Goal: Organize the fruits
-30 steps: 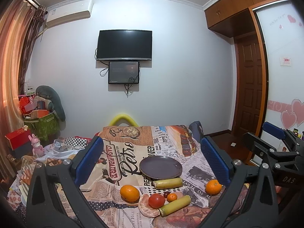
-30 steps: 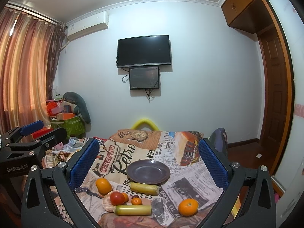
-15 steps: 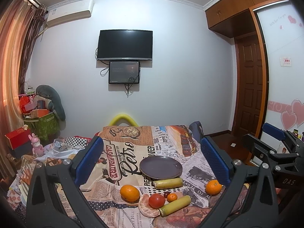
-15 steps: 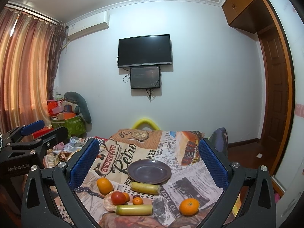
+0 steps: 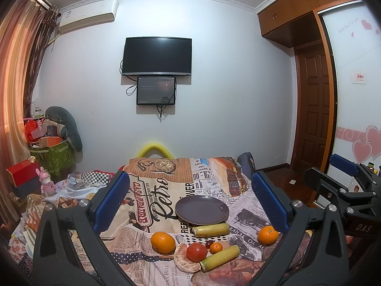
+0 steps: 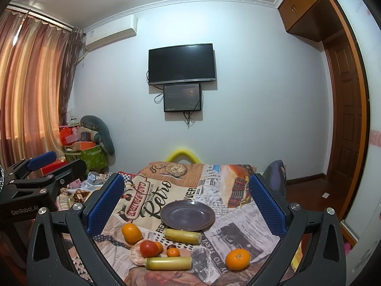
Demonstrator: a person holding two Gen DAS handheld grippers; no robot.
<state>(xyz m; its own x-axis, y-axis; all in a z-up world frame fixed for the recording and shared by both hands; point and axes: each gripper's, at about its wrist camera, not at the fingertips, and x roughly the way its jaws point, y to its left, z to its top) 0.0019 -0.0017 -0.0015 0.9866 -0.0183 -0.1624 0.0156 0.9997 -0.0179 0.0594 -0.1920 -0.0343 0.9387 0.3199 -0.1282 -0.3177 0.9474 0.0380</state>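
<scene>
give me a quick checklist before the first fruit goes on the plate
1. Left gripper open and holding nothing: ok.
2. Right gripper open and holding nothing: ok.
3. Dark plate bare, with room for fruit: ok.
4. Fruits reachable on the cloth, such as the lone orange and the tomato: ok.
5. Yellow stalk clear of the plate rim: not ok.
6. How firm the tomato is to grip: cannot tell.
</scene>
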